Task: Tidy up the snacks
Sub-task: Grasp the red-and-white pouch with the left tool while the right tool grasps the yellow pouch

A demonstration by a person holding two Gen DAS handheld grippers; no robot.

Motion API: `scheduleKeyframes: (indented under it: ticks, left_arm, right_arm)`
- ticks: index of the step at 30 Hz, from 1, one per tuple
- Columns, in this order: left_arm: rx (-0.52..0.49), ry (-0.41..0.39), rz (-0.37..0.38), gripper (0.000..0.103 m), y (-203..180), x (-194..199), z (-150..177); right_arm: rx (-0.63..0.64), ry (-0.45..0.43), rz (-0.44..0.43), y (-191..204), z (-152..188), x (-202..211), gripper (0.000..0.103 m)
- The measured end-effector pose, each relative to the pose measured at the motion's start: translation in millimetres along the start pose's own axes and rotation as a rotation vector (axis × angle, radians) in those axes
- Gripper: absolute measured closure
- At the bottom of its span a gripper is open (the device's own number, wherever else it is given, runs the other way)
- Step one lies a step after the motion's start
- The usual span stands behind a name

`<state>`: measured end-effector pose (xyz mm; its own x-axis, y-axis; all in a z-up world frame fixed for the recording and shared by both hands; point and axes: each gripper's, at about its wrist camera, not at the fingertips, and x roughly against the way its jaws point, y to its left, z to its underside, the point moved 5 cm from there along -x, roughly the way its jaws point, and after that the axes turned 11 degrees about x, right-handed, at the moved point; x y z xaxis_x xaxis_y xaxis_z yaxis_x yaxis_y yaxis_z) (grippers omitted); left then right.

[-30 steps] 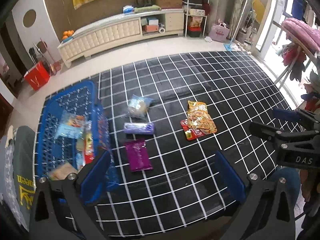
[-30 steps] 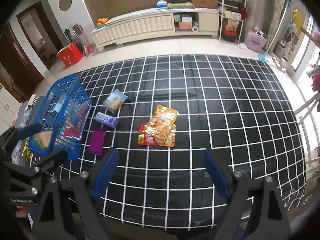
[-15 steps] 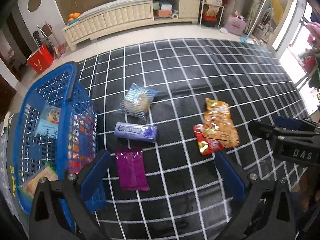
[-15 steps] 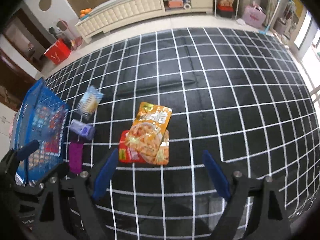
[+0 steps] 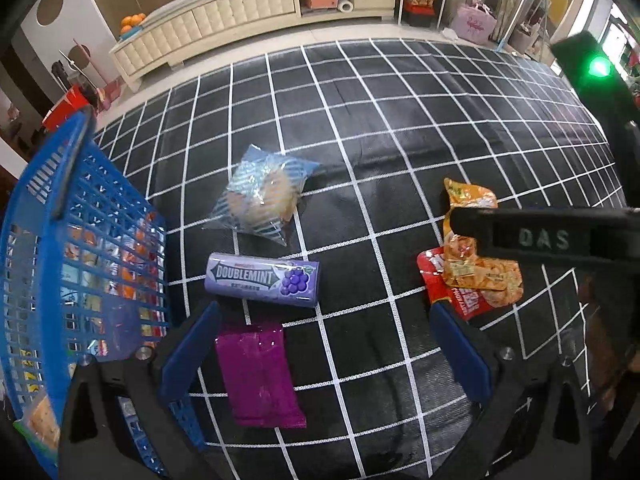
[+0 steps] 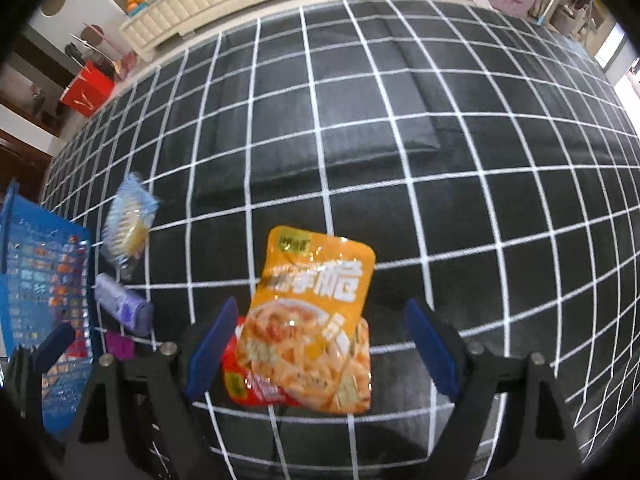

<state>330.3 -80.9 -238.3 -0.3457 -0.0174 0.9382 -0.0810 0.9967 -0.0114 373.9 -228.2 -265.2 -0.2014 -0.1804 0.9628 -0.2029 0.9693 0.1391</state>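
Note:
Snacks lie on a black grid cloth (image 5: 360, 140). In the left wrist view my open left gripper (image 5: 324, 344) hovers over a purple packet (image 5: 256, 376), just below a purple Doublemint tube (image 5: 262, 280) and a clear blue-striped bag (image 5: 262, 196). A blue basket (image 5: 68, 248) with several snacks stands at the left. In the right wrist view my open right gripper (image 6: 320, 348) is low over an orange packet (image 6: 312, 320) lying on a red packet (image 6: 252, 388). The orange packet (image 5: 476, 264) and the right gripper's body also show at the right of the left wrist view.
A cream cabinet (image 5: 240, 12) with oranges stands at the far wall beyond the cloth. A red bag (image 6: 86, 90) sits on the floor at the far left. Shelves and bags stand at the far right (image 5: 474, 24).
Both grippers have come down and forward toward the cloth. The left one now hovers over the purple packet; the right one now brackets the orange and red packets. Both stay open.

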Motion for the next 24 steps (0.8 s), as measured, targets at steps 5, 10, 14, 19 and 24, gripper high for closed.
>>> scheduleKeyframes:
  ticks: [5,10,14,19,24]
  left_arm:
    - [-0.002,0.001,-0.004,0.0,5,-5,-5]
    - [0.007,0.011,0.006,0.0,7,-6,-3]
    - [-0.005,0.015,0.01,0.0,6,-6,1]
    - [-0.04,0.011,0.034,0.0,-6,4,7]
    - [-0.079,0.018,0.055,0.0,-19,8,11]
  right_arm:
    - [0.057,-0.003,0.05,8,-5,-7,0.015]
    - [0.198,-0.024,0.154,26,0,-8,0.035]
    - [0.237,-0.041,0.132,28,5,-5,0.062]
    - [0.211,-0.07,0.02,15,11,11,0.088]
    - [0.197,-0.131,0.01,-1,18,35,0.088]
